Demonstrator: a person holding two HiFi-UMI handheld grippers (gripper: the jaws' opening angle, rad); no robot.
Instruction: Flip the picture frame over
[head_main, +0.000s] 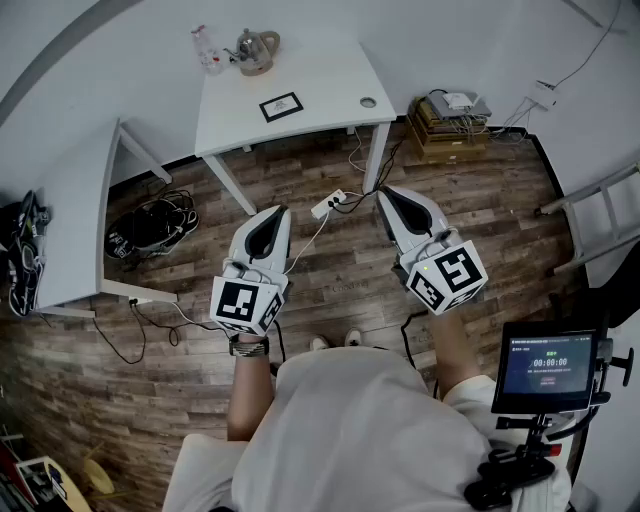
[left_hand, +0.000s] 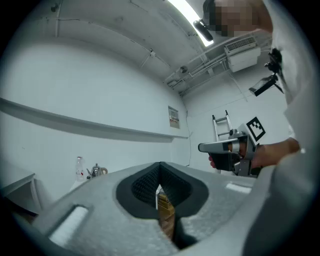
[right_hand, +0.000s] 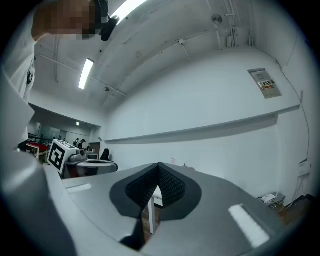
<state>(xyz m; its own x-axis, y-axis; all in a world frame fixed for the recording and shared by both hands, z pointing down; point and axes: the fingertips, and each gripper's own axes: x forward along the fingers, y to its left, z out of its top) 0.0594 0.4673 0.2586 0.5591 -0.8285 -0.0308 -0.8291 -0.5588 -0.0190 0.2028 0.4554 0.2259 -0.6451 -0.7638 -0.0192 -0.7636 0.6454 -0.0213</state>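
Well, nothing has started yet: the picture frame (head_main: 280, 106) lies flat mid-desk (head_main: 330, 80), far off and well apart from both grippers. The left gripper (head_main: 274, 214) and right gripper (head_main: 390, 194) hover level, jaws closed tight on nothing, so next, I'd say, comes a reach forward and an opening. The kettle (head_main: 256, 50) and bottle (head_main: 207, 48) at the far edge leave the path free.

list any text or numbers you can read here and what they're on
"00:00:00" on the screen; the smaller lines on it are too small to read.
Wall notice: blurred, unreadable.
Bottle label: too small.
Picture frame: nothing legible.
Marker cubes: black-and-white squares only, no letters.
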